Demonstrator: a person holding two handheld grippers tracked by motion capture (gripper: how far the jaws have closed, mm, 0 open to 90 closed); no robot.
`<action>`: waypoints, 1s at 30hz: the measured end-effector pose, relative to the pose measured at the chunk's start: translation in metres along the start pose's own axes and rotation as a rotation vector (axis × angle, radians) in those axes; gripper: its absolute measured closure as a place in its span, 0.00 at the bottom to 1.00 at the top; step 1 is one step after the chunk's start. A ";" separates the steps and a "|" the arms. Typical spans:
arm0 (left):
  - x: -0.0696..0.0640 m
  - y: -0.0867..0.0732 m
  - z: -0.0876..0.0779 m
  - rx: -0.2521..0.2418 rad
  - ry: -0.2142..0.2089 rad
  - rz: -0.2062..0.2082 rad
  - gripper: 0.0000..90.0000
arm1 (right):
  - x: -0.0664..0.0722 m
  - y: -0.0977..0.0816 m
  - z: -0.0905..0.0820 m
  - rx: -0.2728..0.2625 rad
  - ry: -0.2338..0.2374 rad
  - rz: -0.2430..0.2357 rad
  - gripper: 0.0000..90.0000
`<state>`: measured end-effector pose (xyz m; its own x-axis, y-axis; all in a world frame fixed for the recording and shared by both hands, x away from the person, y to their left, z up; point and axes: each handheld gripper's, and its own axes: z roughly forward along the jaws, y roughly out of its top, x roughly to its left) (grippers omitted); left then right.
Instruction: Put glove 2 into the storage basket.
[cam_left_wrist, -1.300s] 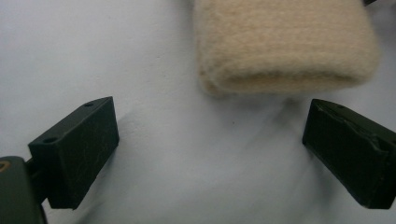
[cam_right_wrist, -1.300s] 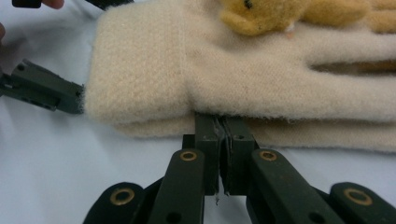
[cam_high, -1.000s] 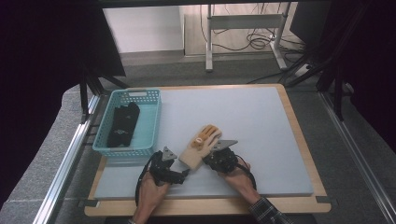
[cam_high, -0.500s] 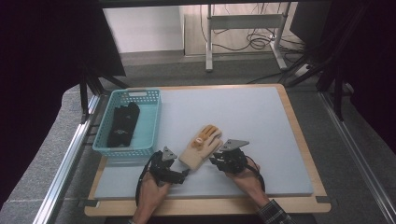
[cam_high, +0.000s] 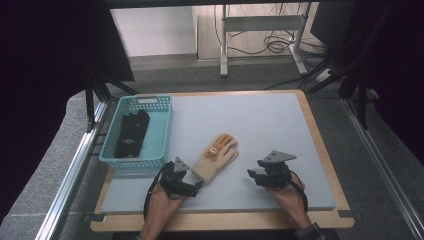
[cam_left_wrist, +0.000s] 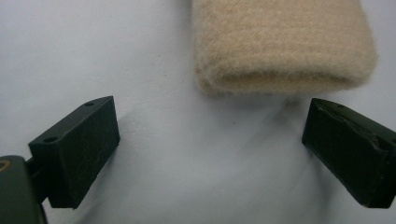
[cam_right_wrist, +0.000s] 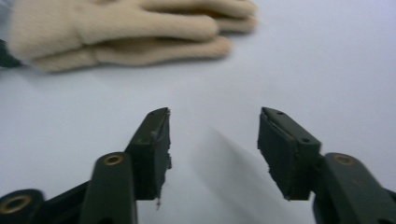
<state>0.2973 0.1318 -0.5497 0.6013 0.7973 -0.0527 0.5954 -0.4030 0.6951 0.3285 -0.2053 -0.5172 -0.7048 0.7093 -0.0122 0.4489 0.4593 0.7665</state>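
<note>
A beige knitted glove (cam_high: 216, 156) with orange fingertips lies flat near the front of the grey table mat (cam_high: 280, 130). My left gripper (cam_high: 196, 184) stands open just short of the glove's cuff (cam_left_wrist: 280, 46), its jaws wide apart and bare mat between them. Off to the right of the glove, my right gripper (cam_high: 251, 174) is open and empty; its jaws have just been opening. In the right gripper view the glove (cam_right_wrist: 126, 32) lies ahead and to the left of the gripper (cam_right_wrist: 212, 126).
A light blue plastic basket (cam_high: 162, 130) stands at the mat's left edge with dark gloves (cam_high: 131, 132) inside. The wooden table frame (cam_high: 322, 145) borders the mat. Behind the table are a white stand's legs (cam_high: 260, 25) and cables on the floor.
The right gripper has pulled away from the glove to the right and its jaws have opened. The glove stays on the mat and the left gripper has not moved.
</note>
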 end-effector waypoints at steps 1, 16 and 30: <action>0.000 0.000 0.000 0.000 0.000 0.000 0.05 | -0.005 -0.004 -0.004 0.002 -0.013 0.012 0.44; 0.000 0.000 0.000 -0.003 0.000 0.000 0.05 | -0.030 -0.027 -0.009 0.061 -0.080 0.037 0.19; 0.001 0.001 -0.011 0.024 -0.071 -0.010 0.05 | -0.029 -0.028 -0.009 0.060 -0.088 0.031 0.18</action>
<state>0.2927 0.1377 -0.5412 0.6313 0.7676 -0.1109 0.6133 -0.4066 0.6772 0.3318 -0.2431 -0.5326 -0.6404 0.7666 -0.0476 0.5036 0.4659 0.7275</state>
